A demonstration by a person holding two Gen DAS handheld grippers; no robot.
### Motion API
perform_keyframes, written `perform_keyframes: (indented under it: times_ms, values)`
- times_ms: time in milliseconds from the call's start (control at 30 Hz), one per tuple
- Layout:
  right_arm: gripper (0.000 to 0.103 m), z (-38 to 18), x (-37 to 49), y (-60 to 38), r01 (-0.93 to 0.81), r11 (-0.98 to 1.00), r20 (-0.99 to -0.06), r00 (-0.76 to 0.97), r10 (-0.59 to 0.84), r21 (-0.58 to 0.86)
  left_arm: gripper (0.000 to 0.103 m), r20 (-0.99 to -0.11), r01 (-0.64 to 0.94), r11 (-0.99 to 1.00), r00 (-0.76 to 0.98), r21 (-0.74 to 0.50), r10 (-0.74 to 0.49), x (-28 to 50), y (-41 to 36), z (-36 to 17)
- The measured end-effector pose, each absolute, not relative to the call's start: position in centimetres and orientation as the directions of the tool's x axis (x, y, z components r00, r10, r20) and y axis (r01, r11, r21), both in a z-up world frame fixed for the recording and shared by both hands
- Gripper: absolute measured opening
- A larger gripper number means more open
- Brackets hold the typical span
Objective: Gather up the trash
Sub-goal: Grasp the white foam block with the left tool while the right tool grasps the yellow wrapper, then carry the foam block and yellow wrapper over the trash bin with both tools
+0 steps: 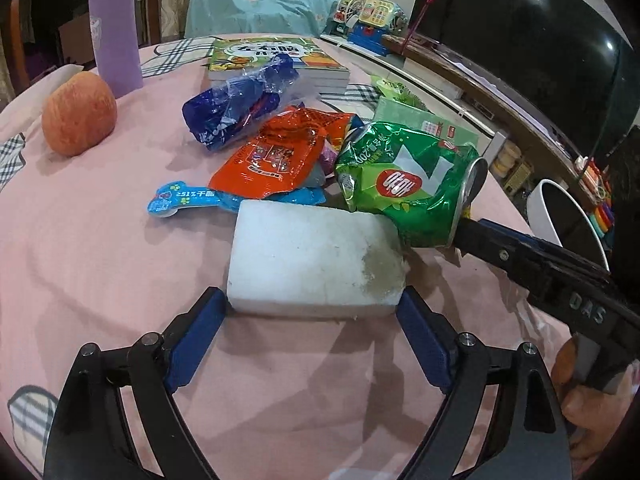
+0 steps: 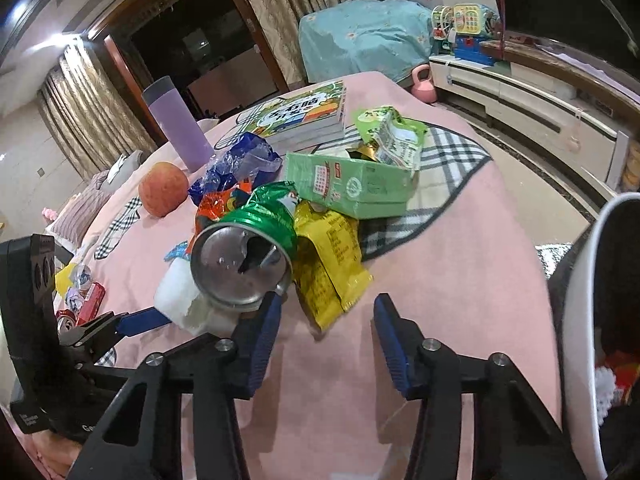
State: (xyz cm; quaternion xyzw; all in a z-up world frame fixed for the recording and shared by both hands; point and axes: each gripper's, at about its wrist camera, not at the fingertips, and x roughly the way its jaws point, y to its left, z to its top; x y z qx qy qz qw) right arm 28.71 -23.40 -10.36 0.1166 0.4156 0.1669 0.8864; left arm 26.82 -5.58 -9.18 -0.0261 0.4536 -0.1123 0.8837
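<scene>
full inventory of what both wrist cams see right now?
foam block: 1, white, nearest, between left tongs' tips
can: 1, green, crushed, beside block
wrappers: orange, blue, yellow, mid-table
carton: 1, light green, behind can
books: stack, green cover, far side
apple: 1, red-orange, left
bottle: 1, purple, behind apple
bin: 1, white, right edge
tablecloth: pink
left tongs: open
right tongs: open, left finger touching can rim
</scene>
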Motion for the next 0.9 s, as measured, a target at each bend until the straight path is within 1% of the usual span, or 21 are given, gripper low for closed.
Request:
perform_keyframes:
  times_ms: [33,67,100,133,233,300,700,900]
  values:
    - [0.042,-10.4,29.0,-23.3,-0.199,0.917,-0.700,0.597,0.393,0.345,0.086,-0.791,0.179,0.972,0.567,-0.154,-0.230,26.8,-5.4,-9.2]
    - [0.034,-10.4,29.4,-23.2,-0.200,0.918,-0.701,0.596,0.392,0.343,0.080,-0.786,0.191,0.968,0.568,-0.161,-0.243,26.6,-5.4,-9.1]
    - [0.022,-10.5,29.5,-23.1,-0.202,0.918,-0.703,0.594,0.392,0.341,0.079,-0.785,0.199,0.968,0.569,-0.156,-0.244,26.5,-5.4,-9.0]
    - [0.019,-10.5,29.5,-23.0,-0.203,0.919,-0.706,0.591,0.390,0.337,0.079,-0.783,0.205,0.967,0.572,-0.151,-0.244,26.4,-5.4,-9.0]
    - [0.018,-10.4,28.8,-22.9,-0.211,0.921,-0.702,0.599,0.386,0.327,0.077,-0.780,0.215,0.963,0.571,-0.161,-0.258,25.9,-5.0,-8.9]
    - [0.015,-10.1,28.2,-22.8,-0.218,0.921,-0.698,0.603,0.387,0.322,0.077,-0.777,0.218,0.960,0.568,-0.176,-0.271,25.2,-4.4,-8.7]
    - [0.013,-9.6,21.9,-25.1,-0.174,0.907,-0.665,0.630,0.401,0.383,0.077,-0.764,0.283,0.935,0.549,-0.213,-0.340,19.2,-3.6,-7.9]
    - [0.013,-9.2,19.7,-26.5,-0.108,0.929,-0.672,0.661,0.333,0.355,0.078,-0.767,0.286,0.936,0.547,-0.207,-0.336,18.4,-3.8,-8.2]
